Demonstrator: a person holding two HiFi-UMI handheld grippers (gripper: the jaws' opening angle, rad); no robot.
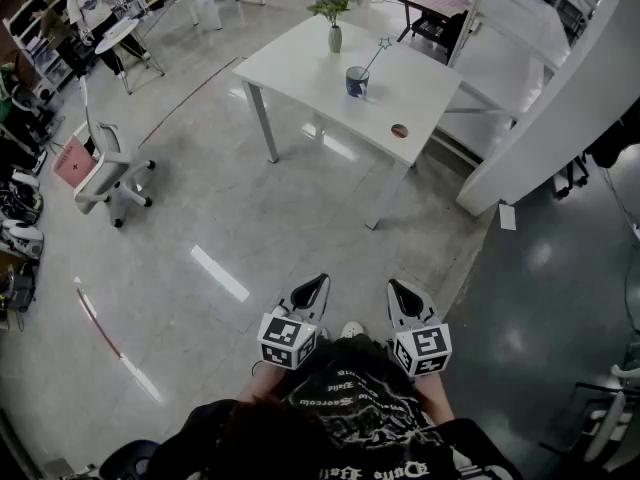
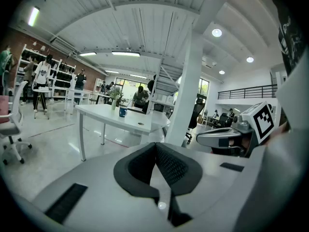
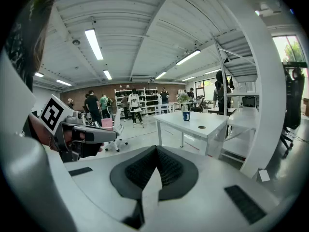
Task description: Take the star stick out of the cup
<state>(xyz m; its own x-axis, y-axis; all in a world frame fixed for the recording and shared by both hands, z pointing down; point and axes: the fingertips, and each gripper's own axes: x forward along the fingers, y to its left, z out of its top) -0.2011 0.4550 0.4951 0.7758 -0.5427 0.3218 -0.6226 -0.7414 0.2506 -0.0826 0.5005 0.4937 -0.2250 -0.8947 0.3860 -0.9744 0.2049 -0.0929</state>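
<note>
A blue cup (image 1: 357,81) stands on a white table (image 1: 300,63) far ahead, with the star stick (image 1: 379,50) leaning out of it to the right. The same cup (image 2: 122,111) shows small in the left gripper view, and again (image 3: 186,115) in the right gripper view. Both grippers are held close to the person's body, far from the table. My left gripper (image 1: 322,281) is shut and empty, its pads meeting (image 2: 155,145). My right gripper (image 1: 393,285) is likewise shut with nothing in it (image 3: 155,149).
A vase of flowers (image 1: 334,18) stands behind the cup, and a small round dark object (image 1: 399,131) lies near the table's front edge. A white office chair (image 1: 105,168) is at left. A thick white pillar (image 1: 560,98) rises at right. People stand by shelves far off.
</note>
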